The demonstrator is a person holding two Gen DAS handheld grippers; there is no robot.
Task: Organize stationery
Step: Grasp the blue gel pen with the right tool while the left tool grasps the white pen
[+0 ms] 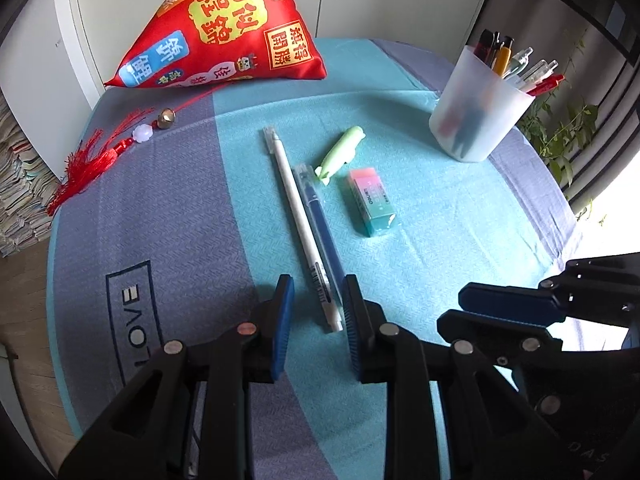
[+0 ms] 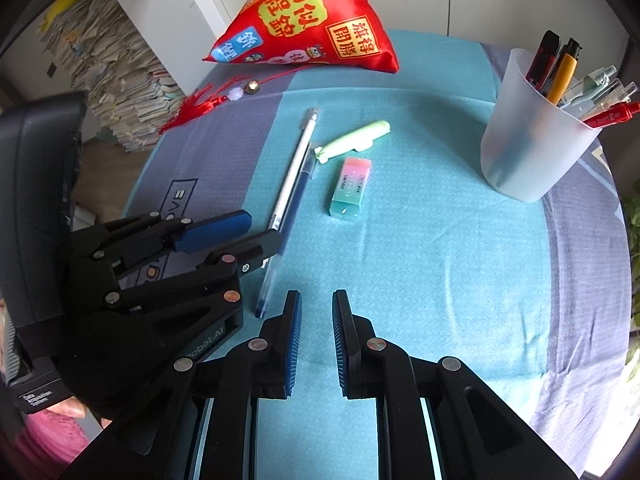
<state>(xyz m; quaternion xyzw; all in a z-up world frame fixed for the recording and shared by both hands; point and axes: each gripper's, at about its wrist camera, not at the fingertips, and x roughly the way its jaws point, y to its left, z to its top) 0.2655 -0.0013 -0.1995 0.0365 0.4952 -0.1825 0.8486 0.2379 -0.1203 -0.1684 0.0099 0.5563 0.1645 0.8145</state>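
Observation:
A white pen point(image 1: 292, 200) point(image 2: 292, 168) and a blue gel pen point(image 1: 320, 216) point(image 2: 298, 184) lie side by side on the tablecloth. My left gripper point(image 1: 318, 282) point(image 2: 262, 229) is open just above their near ends, and both ends sit in the gap without touching the pads. Beside the pens lie a pale green highlighter point(image 1: 340, 152) point(image 2: 356, 138) and a pink-and-teal eraser point(image 1: 372, 202) point(image 2: 350, 190). A frosted pen cup point(image 1: 476, 112) point(image 2: 528, 152) holding several pens stands at the far right. My right gripper point(image 2: 316, 296) point(image 1: 454, 306) hangs over bare cloth right of the pens, with a narrow empty gap between its jaws.
A red triangular cushion point(image 1: 224, 28) point(image 2: 308, 16) sits at the table's far edge, with its red tassel point(image 1: 88, 160) point(image 2: 192, 108) and bell trailing left. The round table has a blue and lilac cloth point(image 1: 440, 220). Stacks of paper point(image 2: 120, 92) stand on the floor at left, and a plant point(image 1: 560, 128) at right.

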